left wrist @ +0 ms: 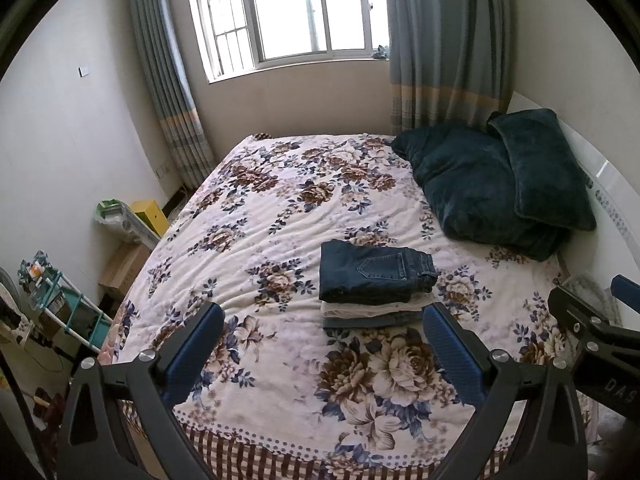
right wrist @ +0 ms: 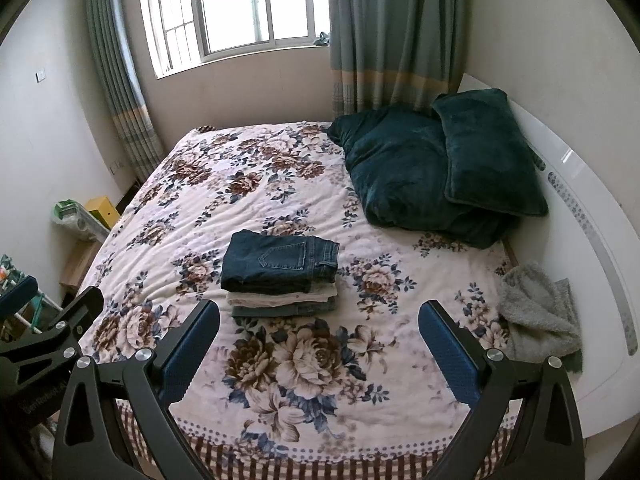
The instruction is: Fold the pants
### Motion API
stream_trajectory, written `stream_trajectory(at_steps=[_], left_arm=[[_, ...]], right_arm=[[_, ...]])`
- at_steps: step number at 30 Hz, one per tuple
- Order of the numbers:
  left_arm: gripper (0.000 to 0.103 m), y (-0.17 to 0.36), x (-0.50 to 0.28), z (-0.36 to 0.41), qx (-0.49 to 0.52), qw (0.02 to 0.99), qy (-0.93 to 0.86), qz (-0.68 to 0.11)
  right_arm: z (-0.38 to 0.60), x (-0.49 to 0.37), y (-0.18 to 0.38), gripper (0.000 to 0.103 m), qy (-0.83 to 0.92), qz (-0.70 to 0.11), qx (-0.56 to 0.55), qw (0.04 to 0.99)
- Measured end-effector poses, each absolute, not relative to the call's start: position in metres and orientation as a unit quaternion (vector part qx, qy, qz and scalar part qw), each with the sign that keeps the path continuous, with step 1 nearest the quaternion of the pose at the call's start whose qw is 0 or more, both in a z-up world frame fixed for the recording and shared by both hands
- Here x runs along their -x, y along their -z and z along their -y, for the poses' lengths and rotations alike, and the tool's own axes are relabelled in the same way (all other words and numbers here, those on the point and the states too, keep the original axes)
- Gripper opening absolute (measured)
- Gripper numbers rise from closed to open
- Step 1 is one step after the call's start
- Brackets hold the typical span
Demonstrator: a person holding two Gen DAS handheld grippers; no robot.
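A stack of folded pants lies on the floral bedspread [left wrist: 280,216], with dark blue jeans [left wrist: 372,272] on top, cream pants [left wrist: 372,307] under them and a bluish pair at the bottom. The jeans also show in the right wrist view [right wrist: 276,262]. My left gripper [left wrist: 323,320] is open and empty, held above the bed's near end, just short of the stack. My right gripper [right wrist: 319,318] is open and empty, to the right of the left one and a little nearer than the stack. The right gripper's body shows at the left wrist view's right edge [left wrist: 600,336].
Two dark teal pillows [right wrist: 436,164] lie at the bed's right against the white headboard [right wrist: 592,216]. A grey fluffy cloth [right wrist: 536,312] lies by the headboard. Boxes and a rack [left wrist: 60,304] stand on the floor left of the bed. A curtained window [left wrist: 296,8] is behind.
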State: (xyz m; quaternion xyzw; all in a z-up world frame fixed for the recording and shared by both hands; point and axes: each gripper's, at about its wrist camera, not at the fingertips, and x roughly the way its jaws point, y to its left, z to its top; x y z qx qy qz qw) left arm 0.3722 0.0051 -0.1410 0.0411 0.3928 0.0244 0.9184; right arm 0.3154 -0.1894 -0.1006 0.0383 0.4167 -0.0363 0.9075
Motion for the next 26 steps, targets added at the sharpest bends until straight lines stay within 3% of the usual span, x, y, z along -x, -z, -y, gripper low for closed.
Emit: stream_trajectory(at_steps=[26], left_arm=[[0.102, 0.1326, -0.3724, -0.0057, -0.039, 0.925, -0.031, -0.377]], right_arm=[[0.1889, -0.3146, 0.0941, 0.102, 0.038, -0.414, -0.039, 0.909]])
